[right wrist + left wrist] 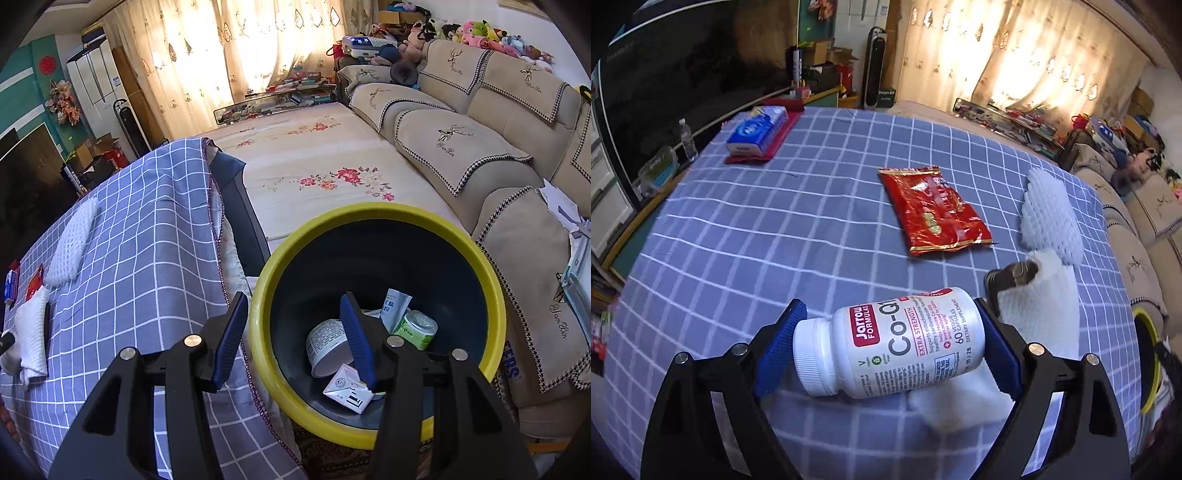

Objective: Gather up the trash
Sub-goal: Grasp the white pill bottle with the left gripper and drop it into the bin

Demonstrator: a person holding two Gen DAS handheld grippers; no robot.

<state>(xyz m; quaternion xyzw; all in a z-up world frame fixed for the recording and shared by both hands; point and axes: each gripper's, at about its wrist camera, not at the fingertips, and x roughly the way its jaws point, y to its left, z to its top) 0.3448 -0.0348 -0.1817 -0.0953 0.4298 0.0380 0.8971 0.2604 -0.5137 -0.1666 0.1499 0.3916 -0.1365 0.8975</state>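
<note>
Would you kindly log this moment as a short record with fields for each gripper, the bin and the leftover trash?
left gripper: fingers flank a white supplement bottle lying on the checked tablecloth; contact unclear
right gripper: open, empty, above the yellow-rimmed bin
bin contents: green can, paper cup, small carton
leftover trash: red snack wrapper, white foam net

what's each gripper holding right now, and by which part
The left gripper has the white supplement bottle between its fingers, cap end to base; a firm clamp cannot be told. The right gripper holds nothing.
</note>
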